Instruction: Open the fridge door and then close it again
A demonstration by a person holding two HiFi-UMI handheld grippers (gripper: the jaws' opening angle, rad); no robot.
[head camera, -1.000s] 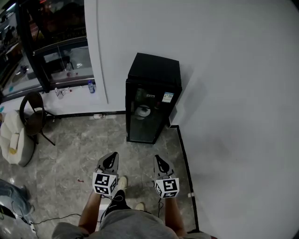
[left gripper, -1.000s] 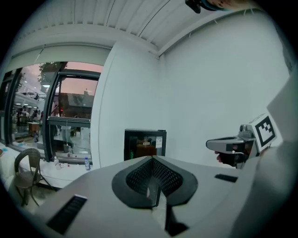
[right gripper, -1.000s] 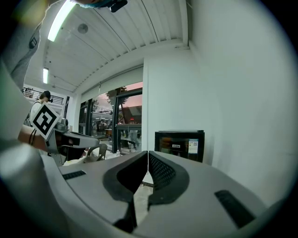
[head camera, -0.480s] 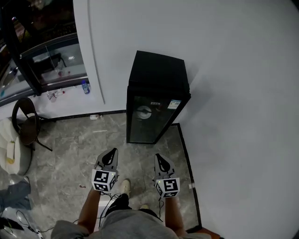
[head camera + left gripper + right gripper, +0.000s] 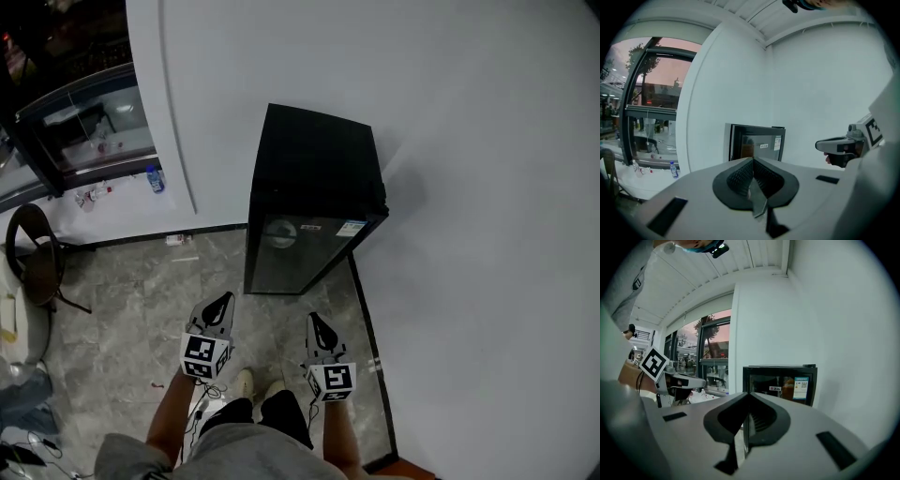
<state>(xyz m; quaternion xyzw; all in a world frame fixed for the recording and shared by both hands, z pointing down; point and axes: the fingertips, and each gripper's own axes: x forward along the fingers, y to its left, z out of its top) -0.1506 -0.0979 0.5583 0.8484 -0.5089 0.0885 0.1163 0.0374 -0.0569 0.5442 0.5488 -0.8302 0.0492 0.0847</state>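
Inside the shut fridge (image 5: 319, 159) sits a pale object (image 5: 279, 232).

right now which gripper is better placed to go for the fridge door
Probably right. The right gripper sits in line with the fridge door; the left gripper is off past its left edge. Both are shut, empty and short of it. No handle shows, so this could flip.
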